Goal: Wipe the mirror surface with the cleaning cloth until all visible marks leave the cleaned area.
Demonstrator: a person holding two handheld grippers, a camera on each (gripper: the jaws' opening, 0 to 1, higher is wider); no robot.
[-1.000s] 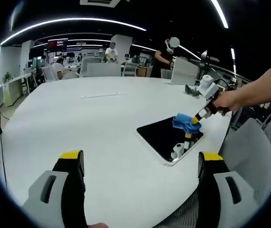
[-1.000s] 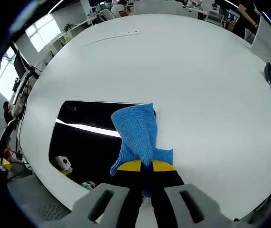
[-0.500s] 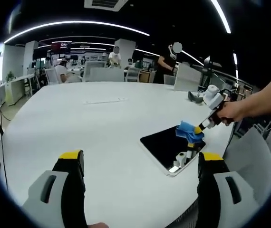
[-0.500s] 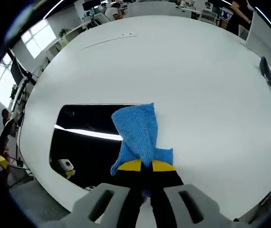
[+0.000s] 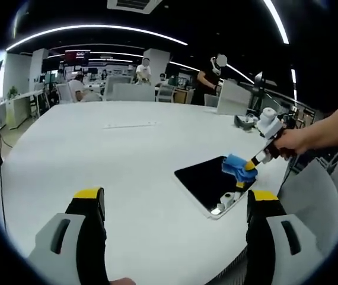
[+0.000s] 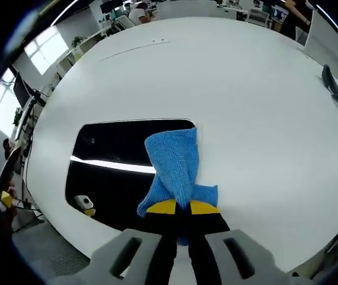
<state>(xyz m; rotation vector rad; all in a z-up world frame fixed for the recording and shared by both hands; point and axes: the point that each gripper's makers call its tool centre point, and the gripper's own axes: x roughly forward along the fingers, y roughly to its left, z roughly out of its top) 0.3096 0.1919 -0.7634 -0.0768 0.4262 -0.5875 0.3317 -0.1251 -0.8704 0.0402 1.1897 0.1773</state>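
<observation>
Left gripper view: left tool [image 5: 172, 205] idle over the white worktop [image 5: 98, 148], jaws spread wide with nothing between them. Ahead and to the right of it, the mirror [image 5: 213, 181] lies flat near the worktop's edge. The right tool [image 5: 254, 161], held in a hand [image 5: 290, 141], presses the blue cleaning cloth [image 5: 239, 167] on the mirror's far right corner. Wiping step in hand, judged mid-stroke. A dark object [image 5: 244, 120] sits beyond on the worktop, well apart. Chairs and people far behind, out of the way.

Right gripper view: right tool [image 6: 178, 209] clamped tight on the cleaning cloth [image 6: 175, 163], which trails forward from the jaw tips over the mirror's [image 6: 115, 154] right edge. No marks discernible on the dark glass, only reflections. Next move likely a sweep left across the uncovered glass, keeping the cloth flat. Worktop [image 6: 246, 107] around the mirror bare; nothing blocking the stroke, though the mirror's near edge lies close to the worktop rim.
</observation>
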